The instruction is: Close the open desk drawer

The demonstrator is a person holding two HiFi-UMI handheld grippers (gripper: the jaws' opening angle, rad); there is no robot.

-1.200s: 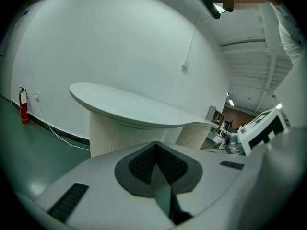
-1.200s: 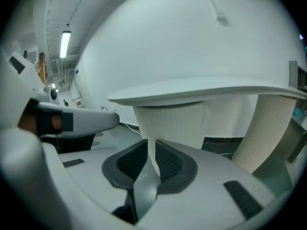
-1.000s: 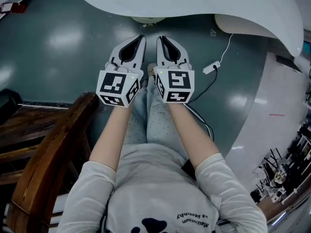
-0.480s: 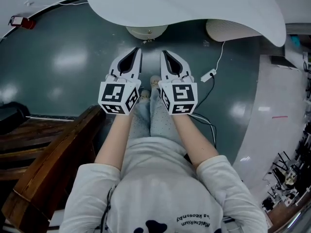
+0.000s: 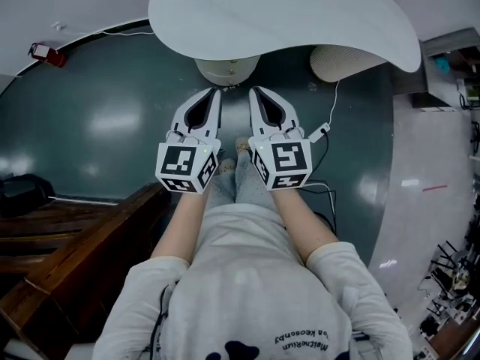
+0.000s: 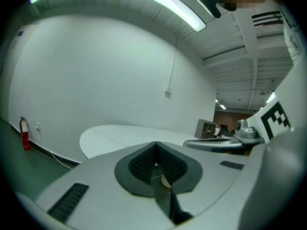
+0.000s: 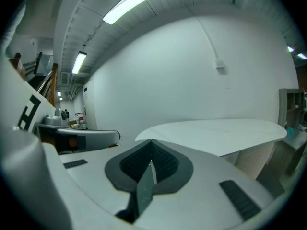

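Drawer out of sight, closing apparently not begun

No drawer shows in any view, so it lies somewhere out of frame, and as far as can be judged the whole job is left. The left gripper (image 5: 216, 91) and right gripper (image 5: 253, 89) are both closed on nothing. They are held side by side over the dark floor (image 5: 97, 103), near the edge of the white bench (image 5: 285, 13), with wooden furniture (image 5: 75, 253) at lower left.

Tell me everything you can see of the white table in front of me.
The white table has a smooth, curved top, tapering toward the head view's right. Under it stand a round pedestal and a ribbed column, on the dark green floor. The left gripper and right gripper, both shut, are clear of it.
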